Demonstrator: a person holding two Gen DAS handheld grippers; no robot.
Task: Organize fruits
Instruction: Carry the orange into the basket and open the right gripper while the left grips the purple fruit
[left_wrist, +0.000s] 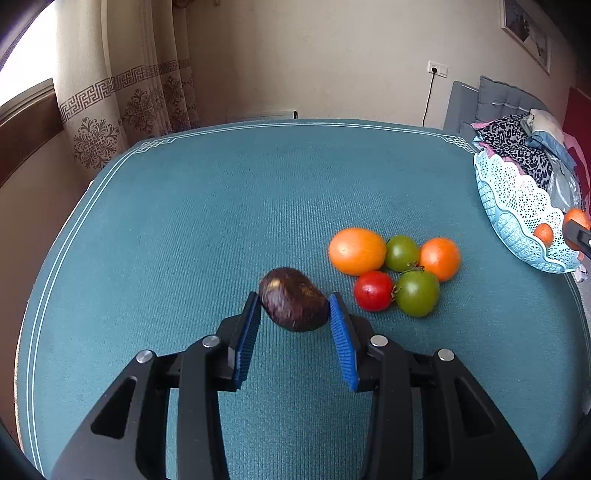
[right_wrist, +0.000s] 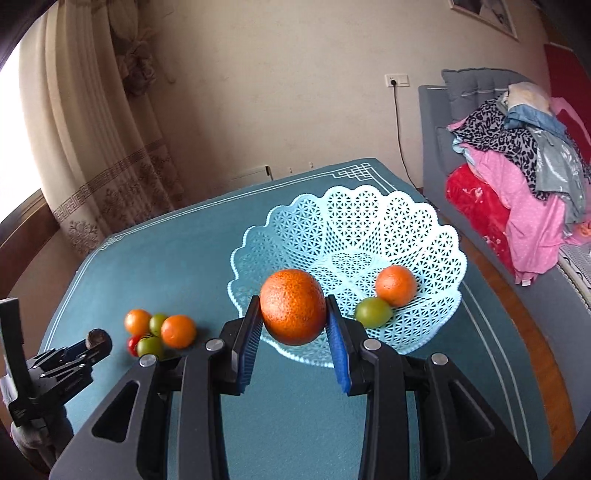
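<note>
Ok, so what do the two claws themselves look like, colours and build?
Both match. The left claw and right claw have matte black plastic frames with triangular cut-outs, round silver pins at the pivots, and two flat fingers lined with ribbed blue pads. No cables or markings show, and no sleeve is clearly visible.

left wrist: down over table (left_wrist: 184, 221) | right: over basket (right_wrist: 424, 229) | shared: table

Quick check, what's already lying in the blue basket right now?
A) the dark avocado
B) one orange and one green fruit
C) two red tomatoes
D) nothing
B: in the right wrist view an orange and a green fruit lie in the blue basket.
</note>
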